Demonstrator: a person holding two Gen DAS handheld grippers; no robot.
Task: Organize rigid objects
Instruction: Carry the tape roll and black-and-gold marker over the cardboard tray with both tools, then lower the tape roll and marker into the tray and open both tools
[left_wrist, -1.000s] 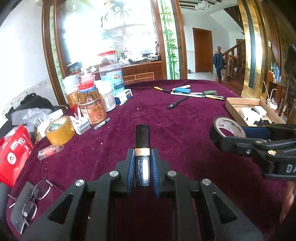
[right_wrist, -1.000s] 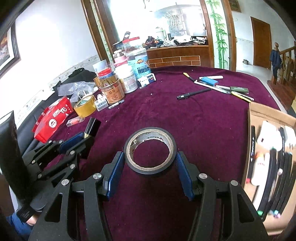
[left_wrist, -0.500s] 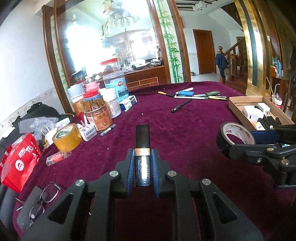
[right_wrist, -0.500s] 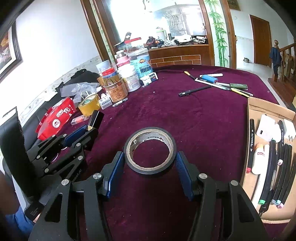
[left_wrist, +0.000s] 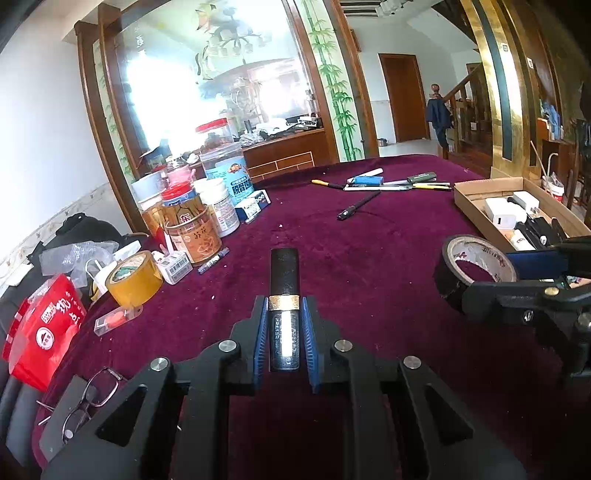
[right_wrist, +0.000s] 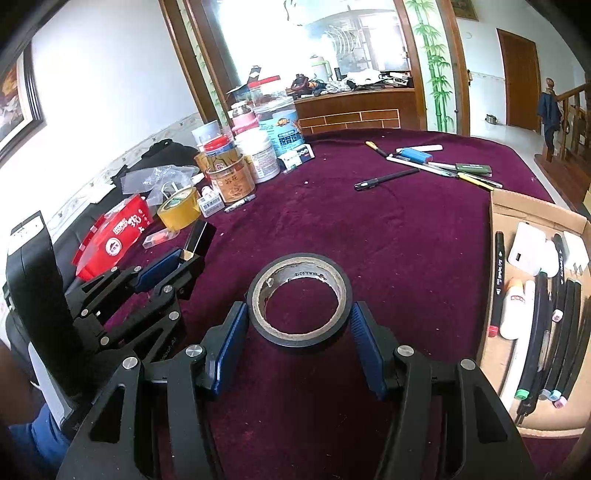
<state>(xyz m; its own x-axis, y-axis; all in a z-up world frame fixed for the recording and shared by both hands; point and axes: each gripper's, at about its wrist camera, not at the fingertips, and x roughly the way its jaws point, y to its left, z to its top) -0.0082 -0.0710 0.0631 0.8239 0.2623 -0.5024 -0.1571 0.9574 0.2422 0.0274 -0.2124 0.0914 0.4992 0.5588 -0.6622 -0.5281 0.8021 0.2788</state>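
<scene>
**Both grippers loaded, box within reach**

Left gripper (left_wrist: 284, 332) is clamped narrow on a black tube (left_wrist: 283, 291) with a gold band, its cap end poking forward past the blue pads. Right gripper (right_wrist: 297, 332) stands at mid width, with a roll of black tape (right_wrist: 299, 299) between its pads, which bear on the roll's outer sides; the roll is carried flat above the cloth (right_wrist: 369, 229).

Over the last second neither grip has changed and the hands have barely shifted. The views have tilted a little, so the cardboard box (right_wrist: 498, 206) and its contents show more fully at the right than before. I take that to mean both items are on their way to the box, with the tape nearer to it.

Inside the box lie white chargers (right_wrist: 528, 251), a white bottle (right_wrist: 515, 306) and a row of dark markers (right_wrist: 554, 332), packed lengthwise. The near left part of its floor looks bare.

Farther off, pens (right_wrist: 384, 179) lie loose on the cloth, and jars (right_wrist: 232, 181) and yellow tape (right_wrist: 177, 206) crowd the left edge.
</scene>
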